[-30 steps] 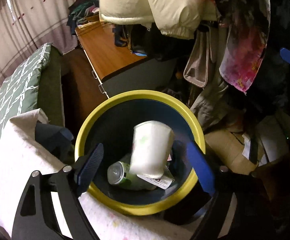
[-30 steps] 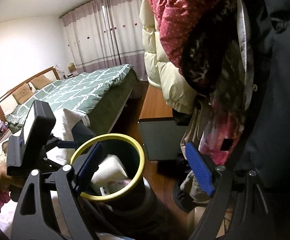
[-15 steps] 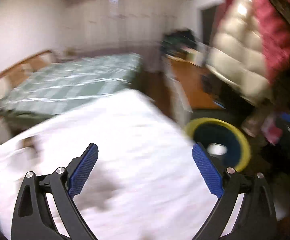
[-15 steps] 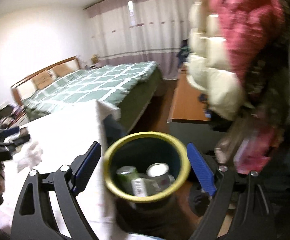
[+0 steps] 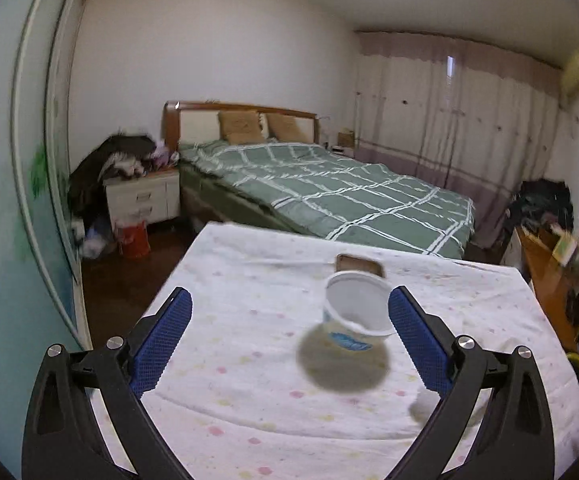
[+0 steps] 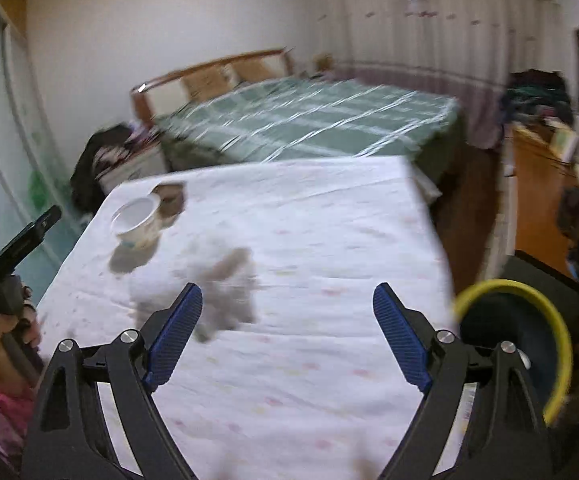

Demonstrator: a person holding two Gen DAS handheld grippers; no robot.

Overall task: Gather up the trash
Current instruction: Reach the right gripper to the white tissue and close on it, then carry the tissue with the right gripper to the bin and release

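Since a second ago both cameras have swung away from the bin and now face across the desk, a flat surface covered in a white cloth with faint pink and yellow dots. The left gripper hovers over this cloth with its blue-padded jaws spread wide and nothing between them. Just ahead of it, close to its right-hand pad, stands a white plastic cup with a blue label, open mouth tipped toward the camera; its inside looks empty, and it casts a dark round shadow on the cloth. Behind the cup lies a small brown rectangular object, too blurred to identify. The right gripper is also released, jaws wide apart and holding nothing, above the near middle of the desk. From its view, the white cup sits at the far left of the desk, and a soft crumpled white tissue lies blurred just ahead of the left pad. At the lower right edge stands the round dark bin with a yellow rim; its contents are mostly hidden. A green checked bed fills the background.
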